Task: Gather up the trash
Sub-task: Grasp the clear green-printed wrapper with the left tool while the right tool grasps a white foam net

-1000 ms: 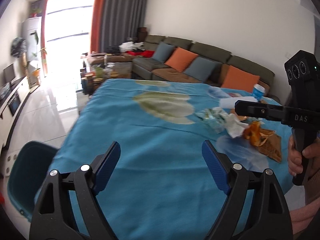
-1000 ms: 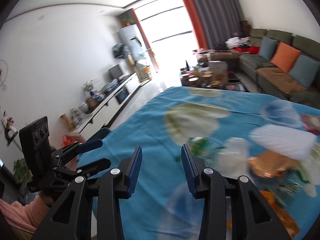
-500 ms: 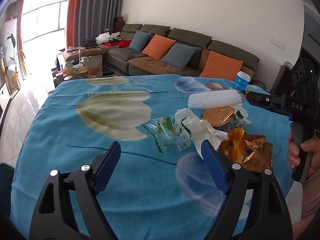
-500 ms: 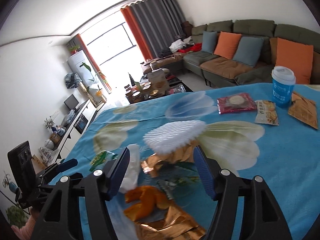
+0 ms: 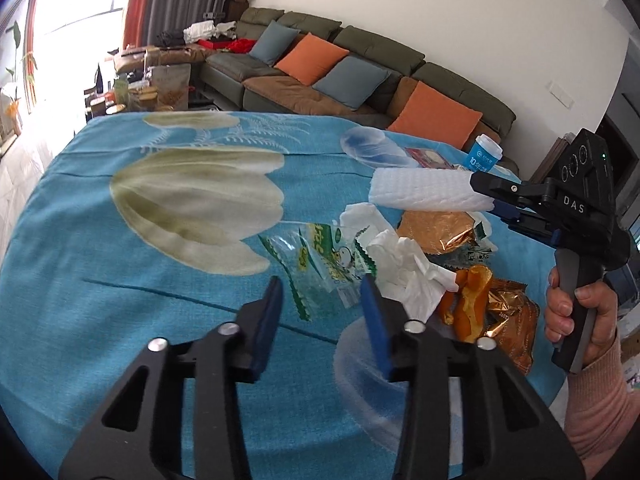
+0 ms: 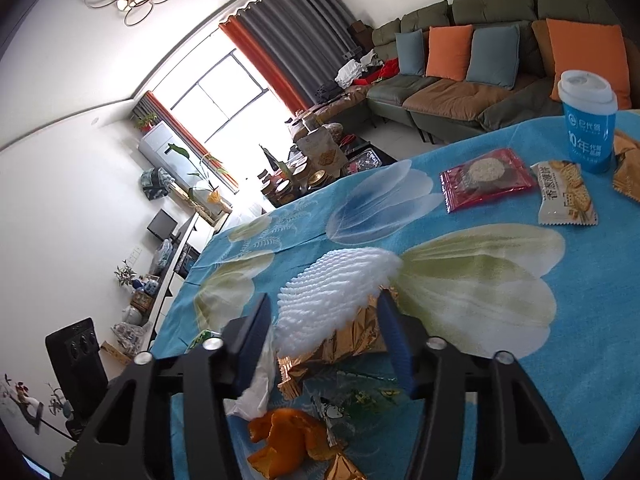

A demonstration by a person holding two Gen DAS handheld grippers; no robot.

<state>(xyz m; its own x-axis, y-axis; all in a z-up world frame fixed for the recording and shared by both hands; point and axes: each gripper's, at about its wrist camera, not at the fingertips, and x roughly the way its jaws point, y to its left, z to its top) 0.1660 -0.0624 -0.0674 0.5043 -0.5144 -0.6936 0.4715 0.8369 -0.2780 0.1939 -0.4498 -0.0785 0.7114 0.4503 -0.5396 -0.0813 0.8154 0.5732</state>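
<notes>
Both tongs just narrowing over the trash pile on the tabletop (image 5: 120,320), left tongs (image 5: 322,292) half-open around the clear wrapper (image 5: 320,264), right tongs (image 6: 324,320) half-open around the white foam (image 6: 332,292), nothing gripped yet, pickup looking close.

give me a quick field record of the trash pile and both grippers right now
surface: blue flowered tablecloth
trash pile: white foam sheet, gold wrapper, crumpled tissue, orange peel, clear green wrapper
left hand-held gripper: jaws just narrowed, nothing between, above clear green wrapper
right hand-held gripper: jaws just narrowed, around white foam sheet, contact unclear
</notes>
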